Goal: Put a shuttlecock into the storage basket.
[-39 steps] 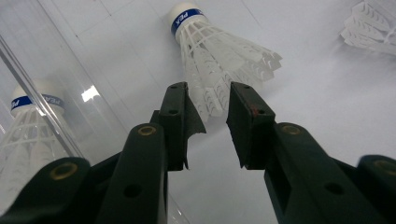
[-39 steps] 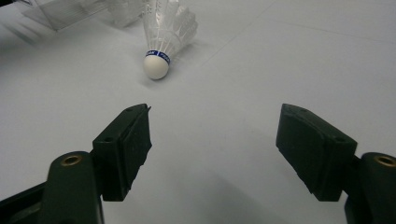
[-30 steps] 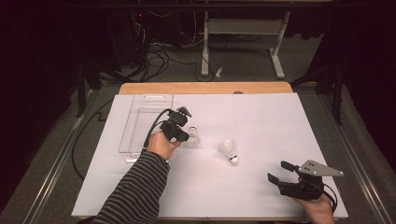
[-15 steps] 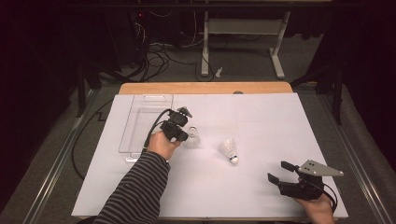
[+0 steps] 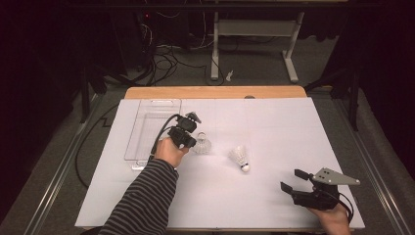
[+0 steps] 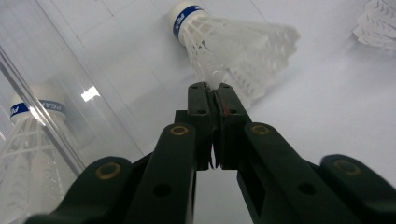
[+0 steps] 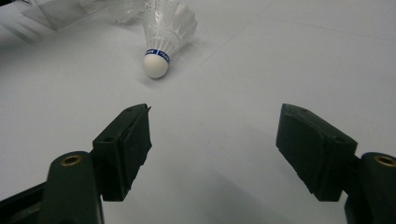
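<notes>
Shuttlecocks go in the clear plastic tray [image 5: 147, 105], it seems: one white feathered shuttlecock [image 6: 28, 135] looks already inside. Left gripper [image 6: 212, 95] pinches a second shuttlecock [image 6: 233, 42] beside it. Third shuttlecock [image 7: 166, 28] lies before the wide-open right gripper [image 7: 215, 140].

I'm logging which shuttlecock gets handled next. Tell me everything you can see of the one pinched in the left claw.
The held shuttlecock is white, with a rounded cork-like head ringed by a blue band with white lettering and a translucent plastic-looking mesh skirt. The left claw is shut on the skirt's rim. The head points away from the claw. In the high view it sits beside the clear tray, above the white table cover; whether it touches the cover is unclear.
</notes>
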